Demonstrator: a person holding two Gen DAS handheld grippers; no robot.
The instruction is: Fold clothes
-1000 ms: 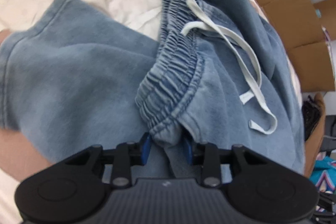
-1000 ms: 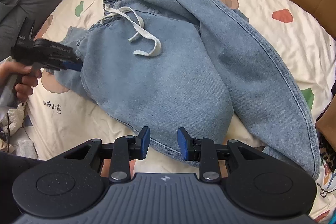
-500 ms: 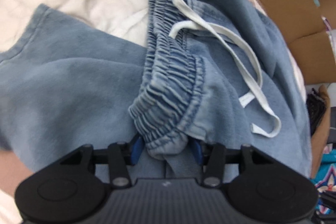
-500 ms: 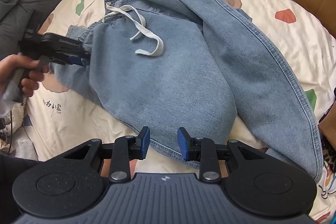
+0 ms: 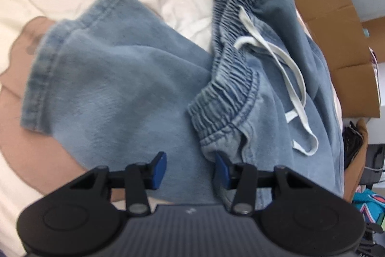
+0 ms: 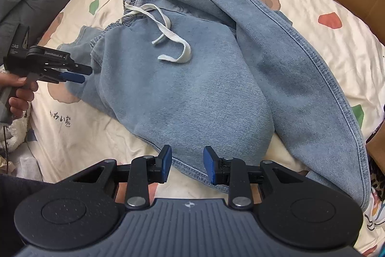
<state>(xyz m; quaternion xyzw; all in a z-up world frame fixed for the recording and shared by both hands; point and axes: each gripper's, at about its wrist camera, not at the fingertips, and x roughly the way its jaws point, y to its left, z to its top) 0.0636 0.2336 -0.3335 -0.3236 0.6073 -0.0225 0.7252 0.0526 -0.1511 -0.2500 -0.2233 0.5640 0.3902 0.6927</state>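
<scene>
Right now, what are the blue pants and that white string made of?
The blue pants look like soft, washed denim: faint diagonal weave, stitched hems, faded patches. The white string looks like flat woven cotton tape, matte and limp, though I can't be sure of the fibre.

The left gripper (image 5: 190, 170) is angled steeply down over the denim trousers (image 5: 125, 88), which serve as landmark. Its jaws are closing but stand apart: the right blue pad touches the bunched waistband corner, the left pad is clear of it, and only flat cloth is seen behind the gap. From the right wrist view, this gripper (image 6: 80, 74) is held by a hand (image 6: 18, 90) at the trousers' waistband end, fingers wrapped round the handle. The right gripper (image 6: 186, 164) is pointed steeply down at the trousers' near hem, jaws parted, nothing pressed between the pads.
</scene>
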